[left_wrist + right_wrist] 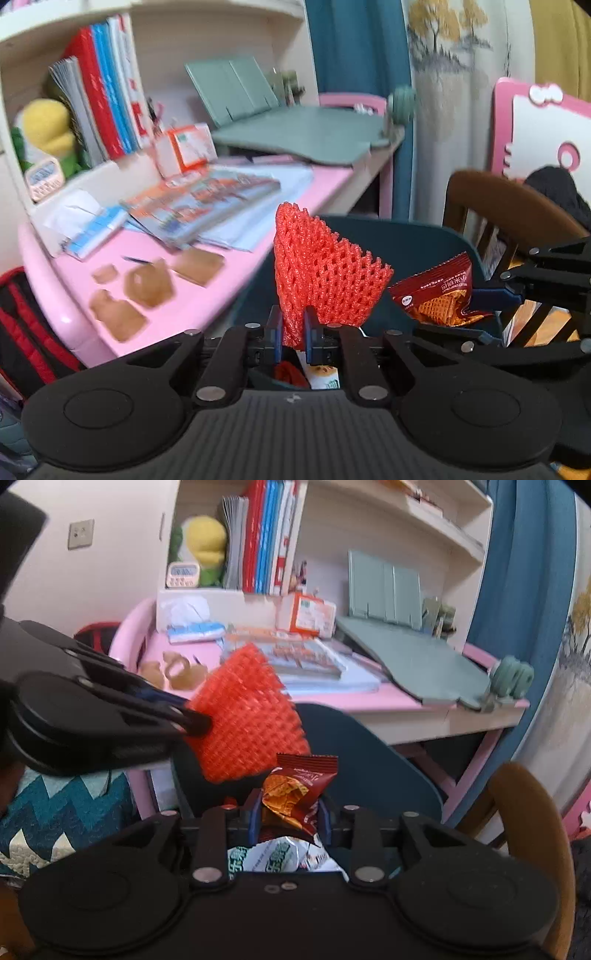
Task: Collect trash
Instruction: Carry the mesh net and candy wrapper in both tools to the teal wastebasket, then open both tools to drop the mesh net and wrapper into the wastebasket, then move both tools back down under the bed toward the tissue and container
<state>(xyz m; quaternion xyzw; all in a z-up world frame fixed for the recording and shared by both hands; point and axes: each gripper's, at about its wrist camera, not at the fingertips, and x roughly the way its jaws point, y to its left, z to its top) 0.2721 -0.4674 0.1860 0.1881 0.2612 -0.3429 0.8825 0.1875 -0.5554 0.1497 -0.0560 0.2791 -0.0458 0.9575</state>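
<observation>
My left gripper [293,325] is shut on the bottom edge of a red foam fruit net [325,273], which stands up between its blue pads. The net [247,720] and left gripper [197,720] also show at the left of the right wrist view. My right gripper [289,812] is shut on a crinkled dark red snack wrapper [299,779]; from the left wrist view the wrapper [436,291] sits in the right gripper [491,299] beside the net. Both hover over a dark teal container [369,775] holding white wrappers [277,856]. Brown paper scraps [147,284] lie on the pink desk [207,302].
The desk carries open magazines [207,203], an orange box [184,147], a green reading stand [295,136] and a shelf of books [107,92]. A wooden chair [509,199] stands at the right. A red and black bag [22,332] sits left of the desk.
</observation>
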